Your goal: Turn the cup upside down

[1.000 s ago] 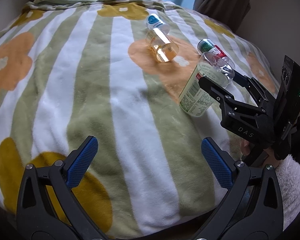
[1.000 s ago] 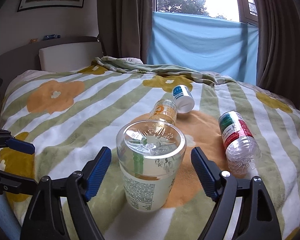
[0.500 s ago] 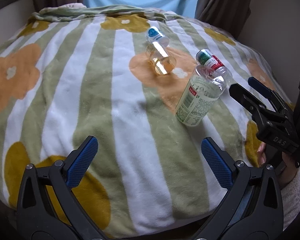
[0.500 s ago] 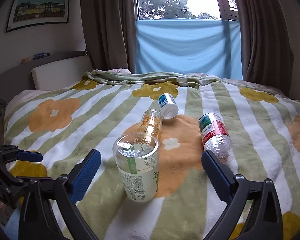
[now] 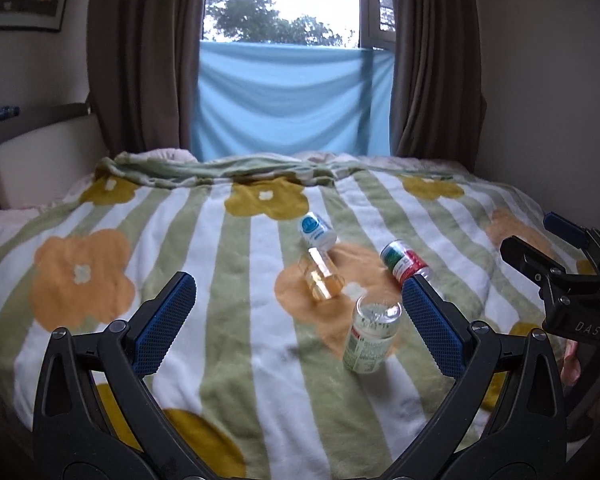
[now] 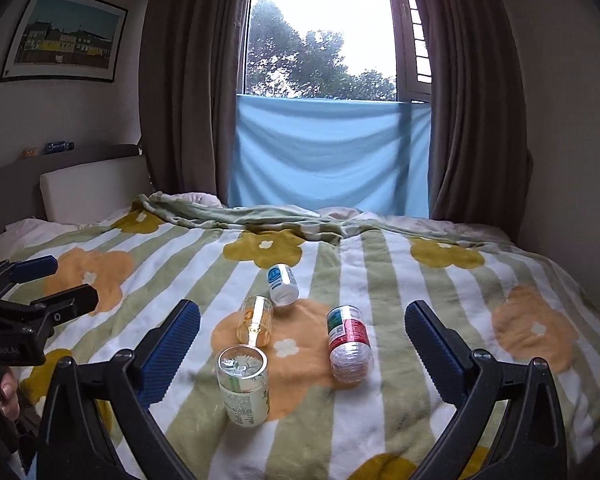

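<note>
A clear plastic cup with a green-and-white label (image 5: 372,336) (image 6: 245,390) stands upside down on the flowered blanket, its closed base on top, leaning slightly. My left gripper (image 5: 296,322) is open and held back from the cup, which shows between its blue pads. My right gripper (image 6: 302,354) is open too, pulled back and above the cup. Each gripper appears at the edge of the other's view: the right gripper (image 5: 556,256), the left gripper (image 6: 48,280). Nothing is held.
Three more cups lie on their sides behind it: an amber one (image 5: 322,278) (image 6: 256,320), a white one with a blue label (image 5: 318,232) (image 6: 283,284), and a red-green labelled one (image 5: 404,260) (image 6: 348,344). The striped blanket (image 5: 228,320) covers the bed; curtains and window stand behind.
Both grippers have drawn back and tilted up from the cup, which stays standing inverted where the right gripper left it. The window has come into the left wrist view.
</note>
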